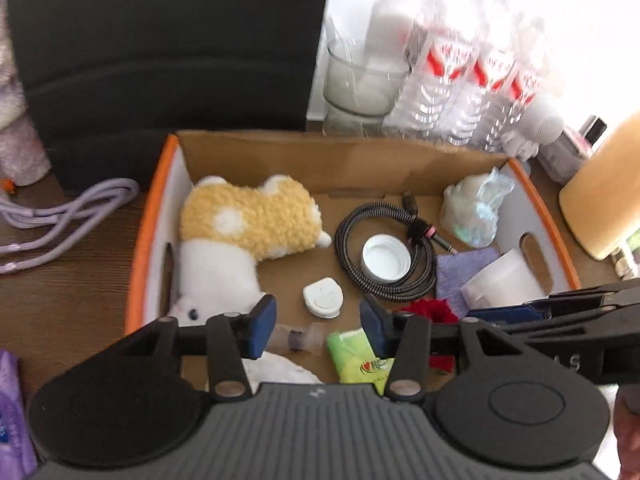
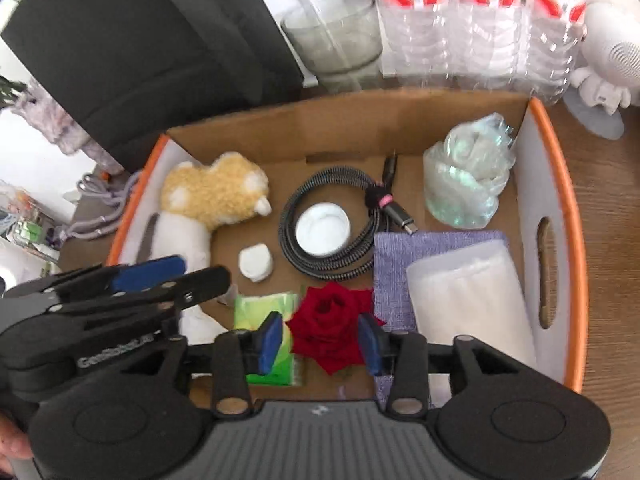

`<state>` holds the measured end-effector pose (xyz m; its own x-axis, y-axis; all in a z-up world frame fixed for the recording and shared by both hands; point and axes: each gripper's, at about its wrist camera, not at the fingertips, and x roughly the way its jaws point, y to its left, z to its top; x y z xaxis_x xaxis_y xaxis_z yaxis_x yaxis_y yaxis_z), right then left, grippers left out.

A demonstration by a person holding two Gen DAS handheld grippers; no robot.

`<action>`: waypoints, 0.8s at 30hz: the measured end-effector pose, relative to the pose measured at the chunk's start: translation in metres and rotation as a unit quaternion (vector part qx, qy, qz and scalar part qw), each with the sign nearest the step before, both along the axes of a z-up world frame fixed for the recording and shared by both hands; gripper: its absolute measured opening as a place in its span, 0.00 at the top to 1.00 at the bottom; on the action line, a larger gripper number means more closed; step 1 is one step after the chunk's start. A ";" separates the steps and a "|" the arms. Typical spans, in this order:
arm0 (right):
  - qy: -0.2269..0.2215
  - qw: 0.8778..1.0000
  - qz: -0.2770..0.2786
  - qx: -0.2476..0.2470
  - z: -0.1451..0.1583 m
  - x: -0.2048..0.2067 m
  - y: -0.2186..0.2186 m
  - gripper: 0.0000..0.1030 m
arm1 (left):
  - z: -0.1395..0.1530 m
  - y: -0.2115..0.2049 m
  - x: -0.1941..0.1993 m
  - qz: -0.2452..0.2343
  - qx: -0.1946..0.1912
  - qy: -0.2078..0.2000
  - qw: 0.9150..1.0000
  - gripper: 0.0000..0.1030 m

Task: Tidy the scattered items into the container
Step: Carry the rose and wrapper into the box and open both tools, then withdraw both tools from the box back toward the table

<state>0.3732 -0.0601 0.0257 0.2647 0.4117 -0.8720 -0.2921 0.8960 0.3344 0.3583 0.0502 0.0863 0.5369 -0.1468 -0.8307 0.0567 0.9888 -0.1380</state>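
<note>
A cardboard box with an orange rim holds a yellow-and-white plush toy, a coiled braided cable, a white cap, a small white case, a green tissue pack, a crumpled plastic bag and a purple cloth. My left gripper hangs open over the box's near edge, above a small clear piece. My right gripper is open around a red rose lying in the box; its pads do not squeeze it.
Behind the box stand wrapped water bottles and a glass jar, with a black chair back on the left. A lilac cord lies on the wooden table left of the box. A purple pack sits at the near left.
</note>
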 end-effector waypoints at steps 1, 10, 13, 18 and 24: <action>-0.005 1.000 -0.008 0.001 0.008 -0.001 -0.004 0.54 | 0.008 0.002 -0.004 0.003 0.002 -0.006 1.000 0.45; -0.042 0.998 -0.041 -0.038 0.061 -0.025 -0.032 0.38 | 0.048 0.009 -0.040 0.031 0.031 -0.008 0.999 0.21; -0.056 0.995 -0.047 -0.060 0.069 -0.038 -0.044 0.33 | 0.052 0.010 -0.054 0.038 0.045 -0.009 0.998 0.18; -0.088 0.990 -0.069 -0.082 0.076 -0.055 -0.055 0.31 | 0.058 0.011 -0.076 0.077 0.063 -0.038 0.994 0.11; -0.340 0.934 -0.111 0.013 0.085 -0.126 -0.057 0.15 | 0.059 0.001 -0.144 0.106 0.051 -0.262 0.958 0.00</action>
